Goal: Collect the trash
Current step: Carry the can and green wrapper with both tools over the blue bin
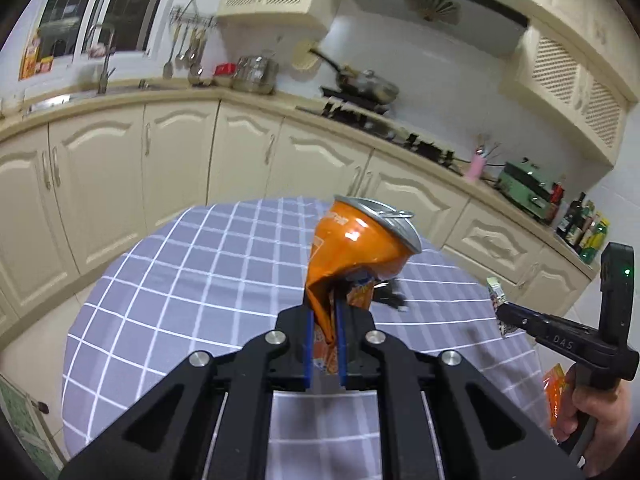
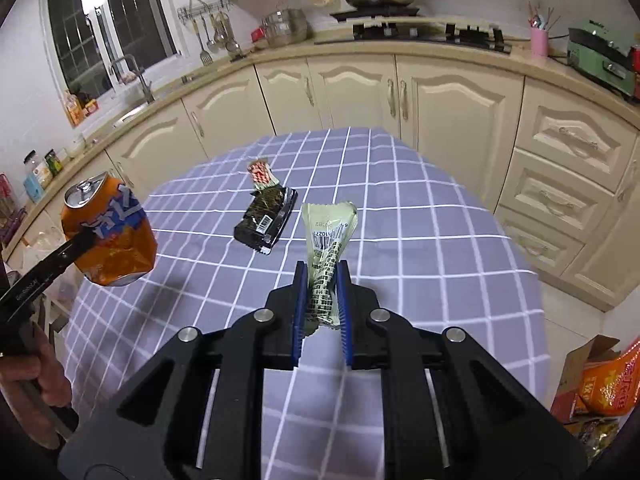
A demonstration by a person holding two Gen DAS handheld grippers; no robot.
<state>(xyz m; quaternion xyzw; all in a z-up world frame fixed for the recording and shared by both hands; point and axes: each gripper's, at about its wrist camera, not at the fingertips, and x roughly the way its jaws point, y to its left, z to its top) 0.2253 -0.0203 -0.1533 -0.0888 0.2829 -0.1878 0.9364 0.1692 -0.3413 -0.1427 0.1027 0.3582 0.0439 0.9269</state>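
Evenly lit from overhead, soft shadows on tablecloth (image 2: pixel 420 240). Dark windows (image 2: pixel 108 20). Heavy fisheye bending, black corners; left view motion-blurred far.

My left gripper (image 1: pixel 324 320) has its blue pads (image 1: pixel 307 344) pinched tight on the crumpled waist of the crushed orange soda can (image 1: pixel 360 244), whose top rises ahead of its fingertips. My right gripper (image 2: pixel 322 296) is clamped on the pale green snack wrapper (image 2: pixel 326 248), which stands up between its fingers. Each tool shows off to the other's side, and my right hand (image 1: pixel 592 412) wraps its grip handle
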